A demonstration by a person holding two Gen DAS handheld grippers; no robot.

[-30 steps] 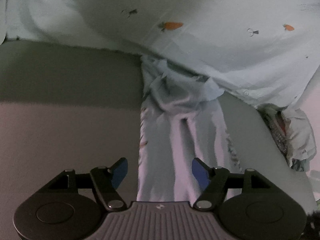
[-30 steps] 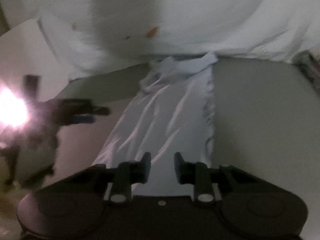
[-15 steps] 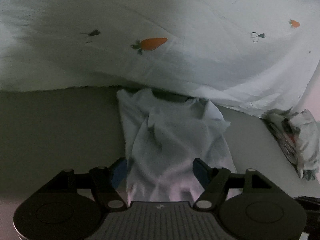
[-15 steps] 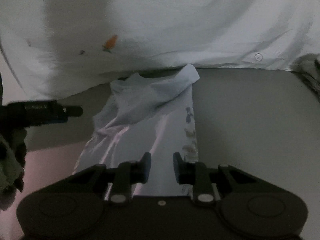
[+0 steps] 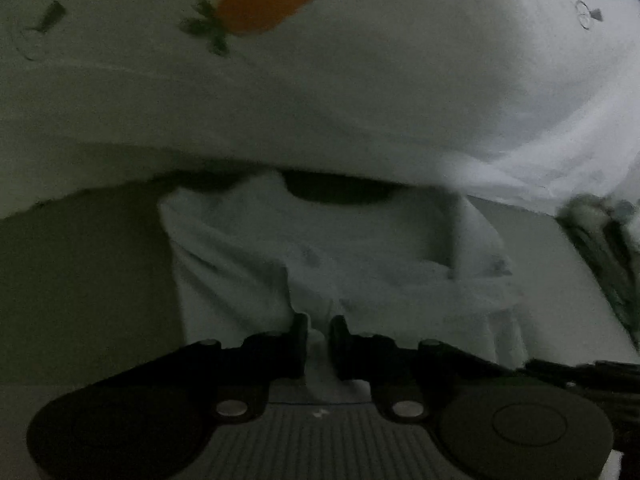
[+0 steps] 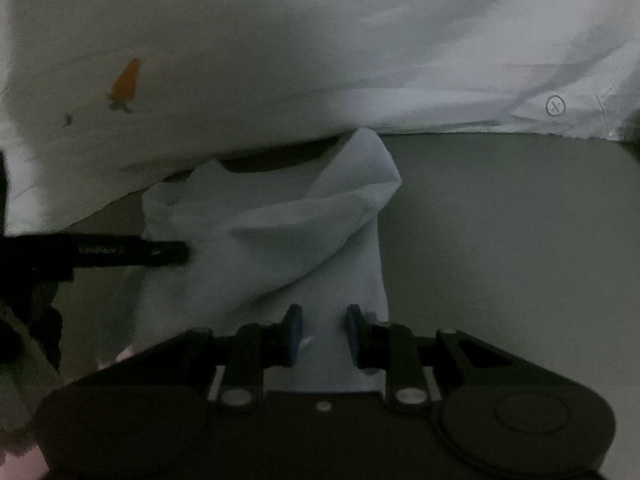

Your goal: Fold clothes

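Garment (image 5: pixel 360 264): pale blue cloth, rumpled, lying on the grey surface just ahead of both claws, its far end reaching under the edge of the white sheet.
Left claw (image 5: pixel 318 336): jaws closing, nearly together, with a fold of the garment's near edge pinched between them.
Right claw (image 6: pixel 322 334): jaws narrow but apart, the garment's near edge (image 6: pixel 320 280) running between them; whether the pads press on it I cannot tell.
Surface (image 6: pixel 500 240): plain grey, flat, bare to the right of the garment; dim light throughout.
Other claw seen from the right: the left claw's dark finger (image 6: pixel 132 254) touches the garment's left side.
Clutter (image 5: pixel 600 240): a dark, blurred bundle at the right edge, too unclear to name.
Sheet (image 5: pixel 320 100): white, printed with orange carrots (image 5: pixel 268 6), draped across the far side and overhanging the surface.
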